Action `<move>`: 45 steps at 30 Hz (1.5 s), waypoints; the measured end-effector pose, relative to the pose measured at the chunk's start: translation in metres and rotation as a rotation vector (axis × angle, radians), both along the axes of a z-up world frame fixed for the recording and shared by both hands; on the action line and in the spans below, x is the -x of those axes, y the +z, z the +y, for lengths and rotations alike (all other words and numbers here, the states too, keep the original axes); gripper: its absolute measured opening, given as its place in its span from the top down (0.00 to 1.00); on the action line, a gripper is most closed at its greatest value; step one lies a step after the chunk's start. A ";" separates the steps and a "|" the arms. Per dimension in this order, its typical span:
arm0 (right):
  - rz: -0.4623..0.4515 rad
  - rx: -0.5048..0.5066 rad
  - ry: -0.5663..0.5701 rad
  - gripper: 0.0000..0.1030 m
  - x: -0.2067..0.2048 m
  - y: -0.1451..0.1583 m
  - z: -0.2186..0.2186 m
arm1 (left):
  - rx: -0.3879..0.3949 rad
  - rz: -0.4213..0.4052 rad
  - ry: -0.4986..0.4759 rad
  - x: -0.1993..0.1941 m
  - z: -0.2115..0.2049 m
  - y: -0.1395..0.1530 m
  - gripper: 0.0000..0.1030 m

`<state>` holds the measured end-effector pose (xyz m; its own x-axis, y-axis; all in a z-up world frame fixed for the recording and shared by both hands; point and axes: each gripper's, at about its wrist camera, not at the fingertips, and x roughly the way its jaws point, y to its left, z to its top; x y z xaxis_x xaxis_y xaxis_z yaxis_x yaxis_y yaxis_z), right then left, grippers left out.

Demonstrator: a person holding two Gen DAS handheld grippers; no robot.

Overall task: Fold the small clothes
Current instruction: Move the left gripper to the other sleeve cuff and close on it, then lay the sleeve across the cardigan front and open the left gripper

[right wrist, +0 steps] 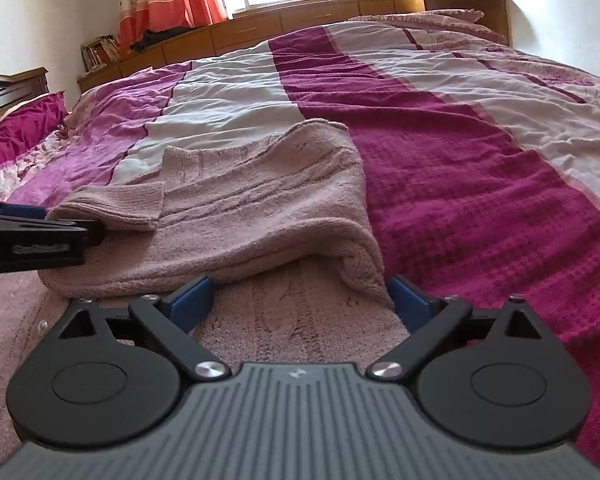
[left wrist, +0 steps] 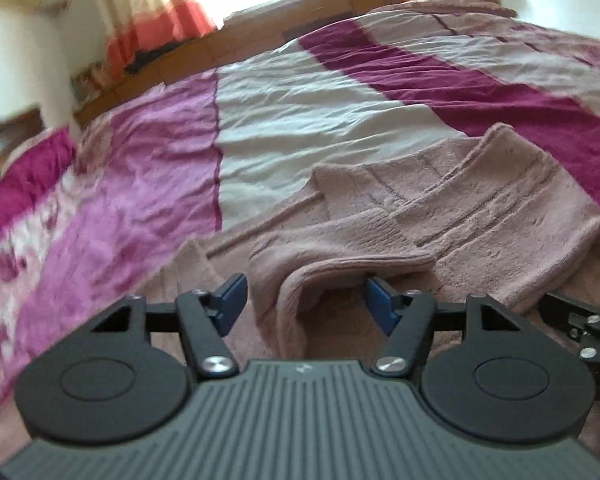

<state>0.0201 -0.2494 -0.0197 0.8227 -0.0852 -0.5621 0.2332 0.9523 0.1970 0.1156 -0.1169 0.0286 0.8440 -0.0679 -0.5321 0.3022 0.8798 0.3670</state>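
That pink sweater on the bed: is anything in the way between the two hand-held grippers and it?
Nothing visible. The pink sweater lies on the bedspread with both open hand-held grippers right at it: the left hand-held gripper straddles a folded cuff, the right hand-held gripper sits at the raised fold.

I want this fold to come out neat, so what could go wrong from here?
1. The left tool straddles the cuff of the pink sweater with its pads apart; closing may pinch several layers.
2. The right tool is open beside the rolled hem; it may grab the bedspread too.
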 end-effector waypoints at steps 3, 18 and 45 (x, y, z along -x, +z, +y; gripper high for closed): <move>0.004 0.005 0.005 0.03 -0.001 -0.001 0.001 | -0.076 -0.047 -0.050 0.003 -0.010 -0.005 0.48; 0.007 0.006 0.007 0.02 -0.002 -0.002 0.002 | 0.210 -0.081 0.176 0.004 0.056 0.035 0.91; -0.076 -0.048 -0.008 0.02 0.019 0.020 -0.004 | 0.439 0.113 0.452 0.016 0.160 0.013 0.58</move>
